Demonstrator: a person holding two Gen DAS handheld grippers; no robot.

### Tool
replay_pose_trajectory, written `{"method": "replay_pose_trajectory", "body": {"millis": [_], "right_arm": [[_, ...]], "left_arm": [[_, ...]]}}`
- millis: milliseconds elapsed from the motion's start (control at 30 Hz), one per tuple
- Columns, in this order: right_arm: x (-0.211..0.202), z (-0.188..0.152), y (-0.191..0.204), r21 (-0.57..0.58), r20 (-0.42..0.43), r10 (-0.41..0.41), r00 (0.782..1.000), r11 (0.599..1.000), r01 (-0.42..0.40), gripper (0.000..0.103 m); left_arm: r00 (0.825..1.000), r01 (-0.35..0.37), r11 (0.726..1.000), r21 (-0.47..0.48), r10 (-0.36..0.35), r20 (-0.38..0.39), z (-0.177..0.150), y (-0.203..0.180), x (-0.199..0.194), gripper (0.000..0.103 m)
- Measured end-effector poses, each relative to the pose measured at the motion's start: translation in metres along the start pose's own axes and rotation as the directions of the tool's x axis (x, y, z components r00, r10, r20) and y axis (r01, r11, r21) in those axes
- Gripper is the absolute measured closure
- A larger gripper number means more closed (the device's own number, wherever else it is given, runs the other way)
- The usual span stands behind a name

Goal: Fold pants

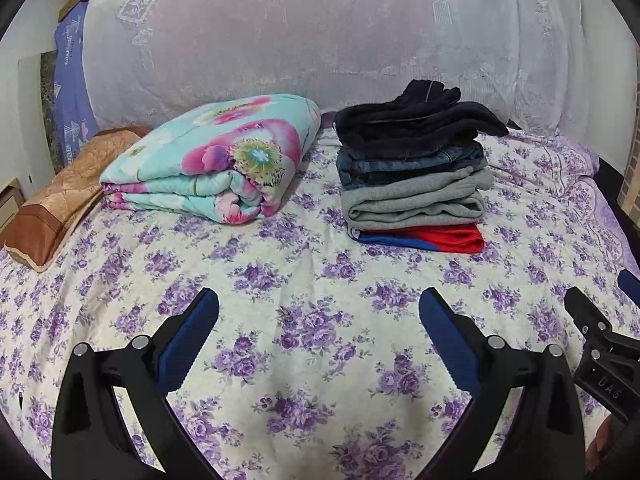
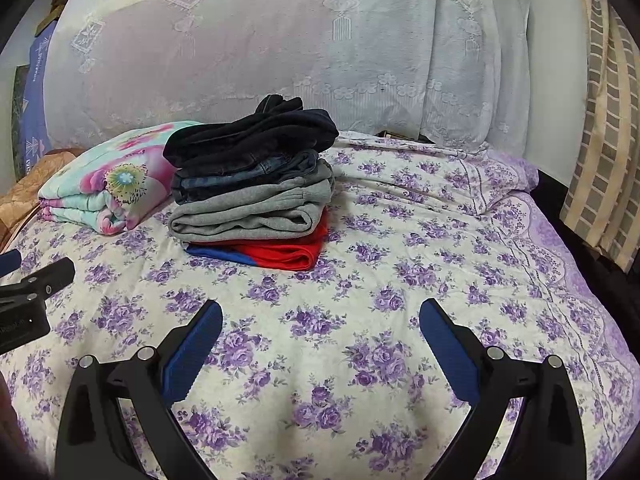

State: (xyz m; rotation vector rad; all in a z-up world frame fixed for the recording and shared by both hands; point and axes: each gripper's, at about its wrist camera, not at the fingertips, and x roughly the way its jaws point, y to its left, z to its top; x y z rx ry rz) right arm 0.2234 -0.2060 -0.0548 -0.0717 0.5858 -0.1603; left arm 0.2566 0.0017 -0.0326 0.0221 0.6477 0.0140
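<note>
Two tools, left (image 1: 319,300) and right (image 2: 321,310), jaws apart over floral bedsheet (image 2: 400,280), near stacked pants (image 1: 412,176), folded quilt (image 1: 208,160).

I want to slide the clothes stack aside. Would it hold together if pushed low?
Probably not cleanly. The dark pants on top lie loosely bunched and overhang, so they would likely slump. The red garment at the bottom looks thin and slick, so it may slide or wrinkle.

Folded pants (image 1: 412,176) stacked on bed (image 1: 304,320)
</note>
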Motion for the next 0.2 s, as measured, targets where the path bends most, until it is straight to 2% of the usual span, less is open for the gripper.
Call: {"method": "replay_pose_trajectory", "body": {"millis": [200], "right_arm": [[0.0002,0.0003,0.0005,-0.002,0.0,-0.001,1.0,1.0,0.001,0.004]], "left_arm": [[1.0,0.004,1.0,-0.005,-0.004,-0.018,-0.0012,0.0003,0.0027,0.005]]}}
